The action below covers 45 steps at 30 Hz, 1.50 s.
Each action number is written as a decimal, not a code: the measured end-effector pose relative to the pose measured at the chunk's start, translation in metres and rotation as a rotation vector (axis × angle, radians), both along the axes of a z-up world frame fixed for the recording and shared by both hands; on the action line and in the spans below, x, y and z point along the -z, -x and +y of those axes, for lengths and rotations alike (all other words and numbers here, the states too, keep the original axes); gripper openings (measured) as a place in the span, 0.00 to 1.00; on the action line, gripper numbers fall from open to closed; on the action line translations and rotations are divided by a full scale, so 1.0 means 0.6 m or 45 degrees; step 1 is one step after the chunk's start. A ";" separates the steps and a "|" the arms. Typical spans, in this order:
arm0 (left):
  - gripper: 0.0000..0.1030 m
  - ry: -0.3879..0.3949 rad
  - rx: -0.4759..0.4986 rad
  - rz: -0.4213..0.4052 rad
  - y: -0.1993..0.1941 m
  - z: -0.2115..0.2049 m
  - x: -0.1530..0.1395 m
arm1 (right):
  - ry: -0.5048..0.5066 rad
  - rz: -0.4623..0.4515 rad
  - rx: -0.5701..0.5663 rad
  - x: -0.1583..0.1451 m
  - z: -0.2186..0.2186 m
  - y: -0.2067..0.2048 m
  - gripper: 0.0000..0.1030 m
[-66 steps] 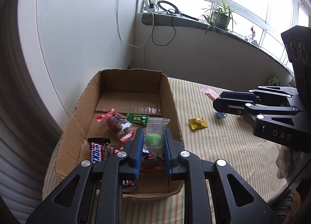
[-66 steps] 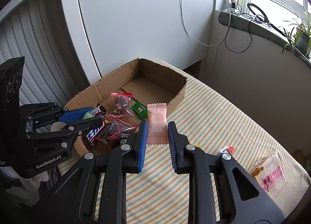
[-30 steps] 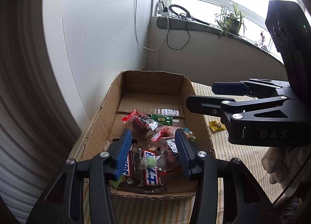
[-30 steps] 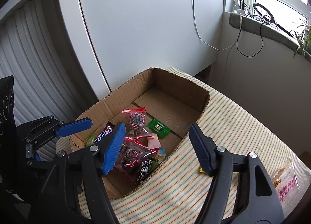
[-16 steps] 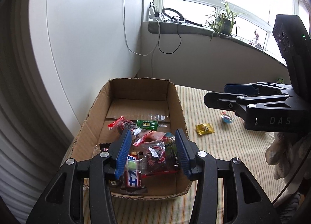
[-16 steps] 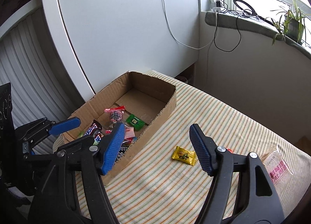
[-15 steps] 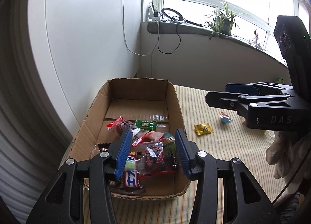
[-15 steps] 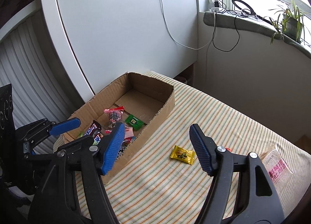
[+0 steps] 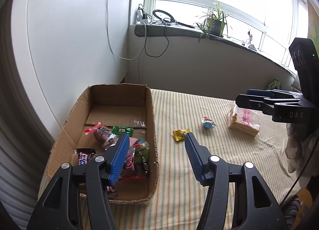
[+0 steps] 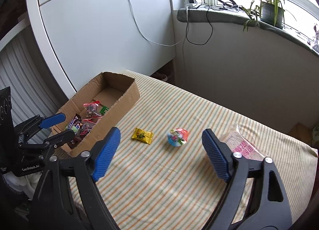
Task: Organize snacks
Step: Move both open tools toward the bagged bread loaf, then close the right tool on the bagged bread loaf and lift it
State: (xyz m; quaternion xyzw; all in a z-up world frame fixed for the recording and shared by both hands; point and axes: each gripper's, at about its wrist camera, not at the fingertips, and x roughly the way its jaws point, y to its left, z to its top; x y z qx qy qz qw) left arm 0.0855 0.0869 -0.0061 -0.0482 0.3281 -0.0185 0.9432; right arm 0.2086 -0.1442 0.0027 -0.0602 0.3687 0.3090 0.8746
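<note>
Wafer pack (image 10: 244, 146): just outside the right gripper (image 10: 161, 150), whose empty jaws have just been widening; light, crushable, best taken across its width.
Round sweet (image 10: 177, 137): between those jaws; probably slippery.
Yellow sachet (image 9: 180, 134): ahead of the left gripper (image 9: 155, 156), jaws likewise opening, empty; flat, limp.
</note>
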 end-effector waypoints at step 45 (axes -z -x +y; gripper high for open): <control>0.62 0.257 0.302 0.300 -0.182 -0.280 0.108 | -0.072 0.432 -0.033 0.163 -0.182 -0.228 0.67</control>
